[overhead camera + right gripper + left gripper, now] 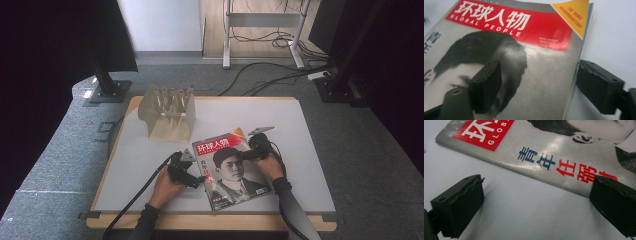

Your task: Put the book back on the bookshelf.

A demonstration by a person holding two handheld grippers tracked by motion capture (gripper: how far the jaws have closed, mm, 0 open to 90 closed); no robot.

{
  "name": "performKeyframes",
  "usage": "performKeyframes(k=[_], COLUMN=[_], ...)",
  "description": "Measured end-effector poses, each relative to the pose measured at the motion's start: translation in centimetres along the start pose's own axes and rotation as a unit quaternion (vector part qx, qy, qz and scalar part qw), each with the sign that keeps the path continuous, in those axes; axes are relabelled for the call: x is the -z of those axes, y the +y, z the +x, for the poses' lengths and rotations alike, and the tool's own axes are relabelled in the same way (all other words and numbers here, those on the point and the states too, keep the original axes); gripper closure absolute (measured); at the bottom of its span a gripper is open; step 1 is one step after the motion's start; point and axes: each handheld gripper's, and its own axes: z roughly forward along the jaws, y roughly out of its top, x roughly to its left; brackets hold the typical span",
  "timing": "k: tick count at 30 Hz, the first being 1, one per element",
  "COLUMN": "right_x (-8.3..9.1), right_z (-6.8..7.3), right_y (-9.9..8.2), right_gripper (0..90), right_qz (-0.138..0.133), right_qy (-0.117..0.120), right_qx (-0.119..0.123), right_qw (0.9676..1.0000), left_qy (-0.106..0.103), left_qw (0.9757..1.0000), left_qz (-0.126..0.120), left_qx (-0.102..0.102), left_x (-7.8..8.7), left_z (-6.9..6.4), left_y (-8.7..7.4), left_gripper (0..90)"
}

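Note:
A magazine (230, 170) with a red title bar and a portrait on its cover lies flat on the white table top, near the front edge. My left gripper (200, 181) rests at the magazine's spine side. In the left gripper view (539, 180) its jaws stand open over the bare table, the right jaw tip just at the magazine (544, 152) edge. My right gripper (245, 155) sits at the opposite long edge. In the right gripper view (539, 62) it is open, one jaw above the magazine (536, 82) cover, the other beside the page edge, nothing pinched.
A tan slotted rack (167, 112) stands at the back left of the table (300, 130). Black stands (107, 87) and loose cables (280, 75) lie on the carpet beyond the table. Each gripper's cable trails off the front edge.

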Motion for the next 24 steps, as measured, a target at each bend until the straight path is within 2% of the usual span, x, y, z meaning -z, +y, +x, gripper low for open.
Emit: performKeyframes(k=[1, 4, 9, 10, 12, 14, 16, 21, 24], right_x=[0.1, 0.5, 1.4, 1.6, 1.9, 2.0, 1.6, 0.0, -0.7], right_z=[-0.1, -0.6, -1.0, -1.0, -1.0, -0.9, -0.9, -1.0, -0.9], right_y=[0.0, -0.3, -0.9, -1.1, -1.4, -1.2, -0.8, 0.8, 1.7], right_gripper=[24.1, 29.3, 38.6, 42.9, 44.1, 45.0, 45.8, 50.4, 58.3], right_qz=[-0.003, -0.010, -0.013, -0.011, -0.010, -0.010, 0.001, 0.010, 0.014], right_qy=[0.004, 0.012, 0.038, 0.043, 0.070, 0.066, 0.055, 0.055, 0.049], right_qx=[-0.017, -0.042, -0.066, -0.068, -0.073, -0.067, -0.056, -0.043, -0.035], right_qw=[0.9998, 0.9990, 0.9970, 0.9967, 0.9948, 0.9955, 0.9969, 0.9975, 0.9981], left_qy=[0.000, 0.000, 0.000, 0.000, 0.000, 0.000, 0.001, 0.000, 0.000], left_qw=[1.0000, 1.0000, 1.0000, 1.0000, 1.0000, 1.0000, 1.0000, 1.0000, 1.0000], left_qz=[0.000, 0.000, 0.000, 0.000, 0.000, 0.000, 0.000, 0.000, 0.000], left_qx=[0.000, 0.000, 0.000, 0.001, 0.001, 0.000, 0.000, 0.000, 0.001], left_x=[0.0, 0.0, 0.0, 0.0, 0.0, 0.0, 0.0, 0.0, 0.0], left_z=[0.0, 0.0, 0.0, 0.0, 0.0, 0.0, 0.0, 0.0, 0.0], left_y=[0.0, 0.0, 0.0, 0.0, 0.0, 0.0, 0.0, 0.0, 0.0], left_gripper=[0.0, 0.0, 0.0, 0.0, 0.0, 0.0, 0.0, 0.0, 0.0])
